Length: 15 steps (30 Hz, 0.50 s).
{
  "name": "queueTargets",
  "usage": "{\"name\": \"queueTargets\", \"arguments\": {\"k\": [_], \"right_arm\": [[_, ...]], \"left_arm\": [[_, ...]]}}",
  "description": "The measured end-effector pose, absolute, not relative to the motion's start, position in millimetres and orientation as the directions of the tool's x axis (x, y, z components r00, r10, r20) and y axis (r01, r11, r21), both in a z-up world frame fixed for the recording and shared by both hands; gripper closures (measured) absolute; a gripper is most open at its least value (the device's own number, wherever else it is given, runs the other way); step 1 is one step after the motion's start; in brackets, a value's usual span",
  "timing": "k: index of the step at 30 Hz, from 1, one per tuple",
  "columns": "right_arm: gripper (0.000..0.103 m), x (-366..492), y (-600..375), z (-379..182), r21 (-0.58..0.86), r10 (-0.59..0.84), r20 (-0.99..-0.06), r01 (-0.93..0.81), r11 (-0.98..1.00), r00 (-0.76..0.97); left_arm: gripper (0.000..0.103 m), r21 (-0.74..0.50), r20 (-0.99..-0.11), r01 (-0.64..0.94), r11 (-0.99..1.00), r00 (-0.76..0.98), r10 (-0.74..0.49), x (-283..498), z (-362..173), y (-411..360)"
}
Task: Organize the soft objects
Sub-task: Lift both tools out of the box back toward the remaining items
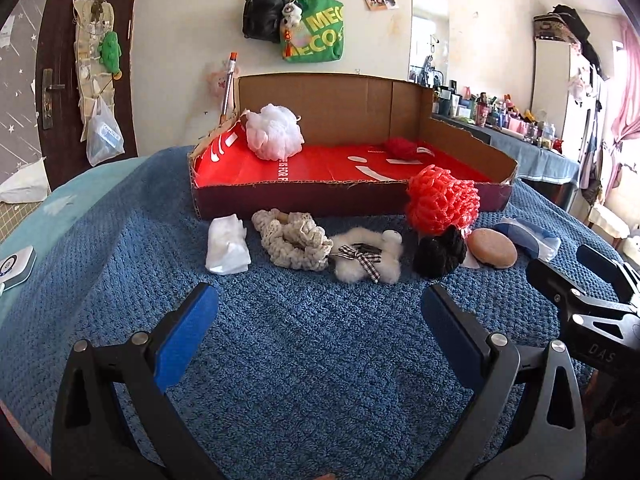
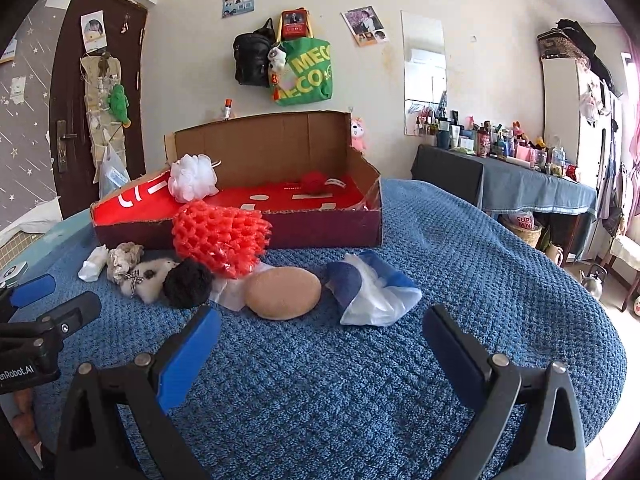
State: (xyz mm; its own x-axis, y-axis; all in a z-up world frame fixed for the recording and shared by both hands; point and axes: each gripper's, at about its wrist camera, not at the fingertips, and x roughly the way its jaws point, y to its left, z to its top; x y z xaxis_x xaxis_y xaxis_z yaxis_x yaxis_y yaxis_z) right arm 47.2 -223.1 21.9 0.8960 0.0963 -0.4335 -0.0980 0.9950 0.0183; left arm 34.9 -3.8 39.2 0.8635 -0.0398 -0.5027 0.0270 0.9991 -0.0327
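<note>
A cardboard box (image 1: 304, 200) with a red lining stands on the blue bedspread (image 1: 296, 352). In it lie a white mesh pouf (image 1: 274, 132) and a red yarn ball (image 1: 400, 147). In front of it lie a white cloth (image 1: 227, 250), a cream crochet piece (image 1: 294, 242), a white furry toy with a bow (image 1: 368, 260), a black ball (image 1: 440, 252), a red foam net (image 1: 442, 200), a tan sponge (image 1: 493, 254) and a blue and white bag (image 1: 528, 236). My left gripper (image 1: 320, 308) is open and empty, short of the toy. My right gripper (image 2: 322, 332) is open and empty, short of the sponge (image 2: 283, 294) and the bag (image 2: 372, 292).
A brown door (image 2: 100, 100) is at the left. Bags (image 2: 280, 64) hang on the wall behind the box. A cluttered side table (image 2: 520, 176) stands at the right. A small white device (image 1: 14, 266) lies at the bed's left edge.
</note>
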Motion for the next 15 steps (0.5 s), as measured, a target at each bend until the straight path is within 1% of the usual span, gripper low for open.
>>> {"name": "queueTargets", "arguments": {"k": [9,15], "right_arm": [[0.0,48.7,-225.4,22.2,0.036,0.103,-0.444,-0.097,0.995,0.89],[0.0,53.0,-225.8,35.1,0.023,0.094,-0.444,-0.094,0.995,0.891]], "left_arm": [[0.0,-0.042,-0.511,0.029,0.999,0.858,-0.046,37.4,40.5,-3.0],[0.0,-0.062,-0.52,0.038,0.997,0.852,-0.065,42.0,48.7,0.5]]}}
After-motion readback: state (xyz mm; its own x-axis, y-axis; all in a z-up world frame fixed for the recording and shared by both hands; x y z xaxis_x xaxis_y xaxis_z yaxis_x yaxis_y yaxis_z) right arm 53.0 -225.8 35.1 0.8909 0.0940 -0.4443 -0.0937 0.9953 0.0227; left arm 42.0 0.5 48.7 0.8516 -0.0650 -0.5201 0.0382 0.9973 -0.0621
